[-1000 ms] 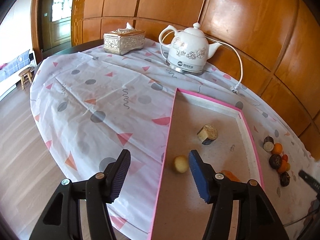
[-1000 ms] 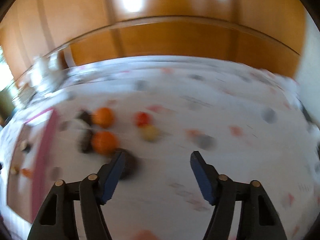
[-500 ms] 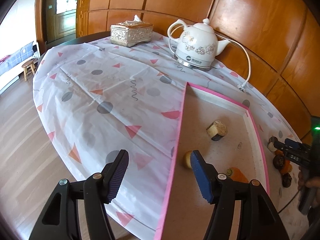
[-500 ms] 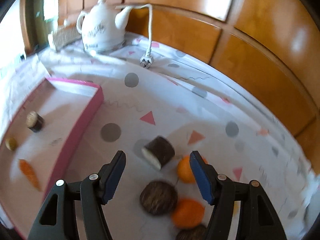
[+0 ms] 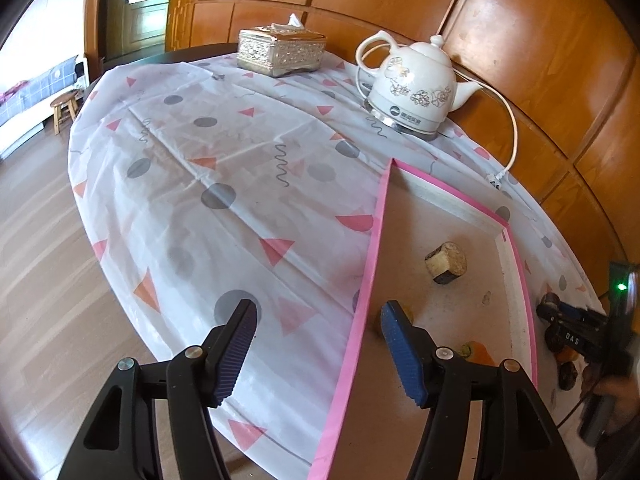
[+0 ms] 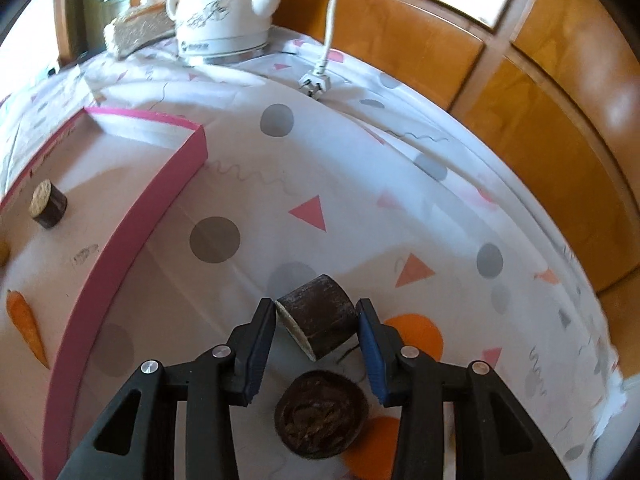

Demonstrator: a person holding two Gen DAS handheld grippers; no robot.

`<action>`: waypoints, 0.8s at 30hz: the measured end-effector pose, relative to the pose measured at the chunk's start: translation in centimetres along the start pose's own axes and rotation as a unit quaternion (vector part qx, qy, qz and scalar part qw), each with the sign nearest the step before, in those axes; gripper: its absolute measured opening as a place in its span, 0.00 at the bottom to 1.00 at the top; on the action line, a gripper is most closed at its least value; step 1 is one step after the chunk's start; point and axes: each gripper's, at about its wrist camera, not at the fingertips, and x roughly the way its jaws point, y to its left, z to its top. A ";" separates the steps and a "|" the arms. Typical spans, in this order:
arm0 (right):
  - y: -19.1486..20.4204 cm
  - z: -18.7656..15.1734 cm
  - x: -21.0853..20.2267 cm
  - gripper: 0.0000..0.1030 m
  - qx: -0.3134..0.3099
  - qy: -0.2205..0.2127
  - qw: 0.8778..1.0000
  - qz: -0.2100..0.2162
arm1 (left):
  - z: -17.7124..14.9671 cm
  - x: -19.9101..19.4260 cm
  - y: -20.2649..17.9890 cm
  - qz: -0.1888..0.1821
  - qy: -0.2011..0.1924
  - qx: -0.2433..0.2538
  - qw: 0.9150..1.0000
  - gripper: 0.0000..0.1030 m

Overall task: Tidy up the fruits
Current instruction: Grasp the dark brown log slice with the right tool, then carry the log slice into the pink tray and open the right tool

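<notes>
My right gripper [image 6: 316, 312] is down on the patterned tablecloth. Its jaws are closing, and both pads touch a dark brown cylinder piece [image 6: 324, 322] with a pale cut face. Just below it lie a dark round fruit [image 6: 322, 416] and two orange fruits [image 6: 416, 336]. The pink-edged tray [image 6: 160, 200] holds a similar brown piece [image 6: 48, 204] and a carrot [image 6: 26, 326]. My left gripper [image 5: 319, 312] hangs open over the tray's left rim [image 5: 372, 248] with nothing held. A small yellow fruit [image 5: 376, 326] is half hidden behind its right finger.
A white kettle [image 5: 416, 92] stands at the back, and its cord ends in a loose plug [image 6: 316, 80] on the cloth. A silver tissue box [image 5: 280, 52] sits far left. Wood panelling runs behind the round table. The table edge drops to the floor at left.
The right gripper swung over to the fruit pile, rolled, and narrowed its jaws onto the brown cylinder piece. The left gripper stayed over the tray rim, only rolling slightly.
</notes>
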 end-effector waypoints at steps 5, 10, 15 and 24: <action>0.3 -0.2 -0.5 0.40 0.016 -0.014 1.000 -0.005 | -0.1 -0.7 0.7 0.004 -0.004 -0.019 1.000 0.63; 0.8 0.1 -2.0 0.40 0.026 -0.037 0.999 -0.007 | -0.2 -1.4 0.9 0.005 -0.012 -0.023 1.000 0.66; 1.6 -0.6 -4.6 0.40 0.037 -0.067 0.997 0.002 | -0.4 -1.8 1.2 0.007 -0.016 -0.025 1.000 0.68; 4.6 -2.3 -8.6 0.40 0.061 -0.094 0.991 0.070 | -0.7 -2.4 0.8 -0.001 -0.022 -0.017 1.000 0.68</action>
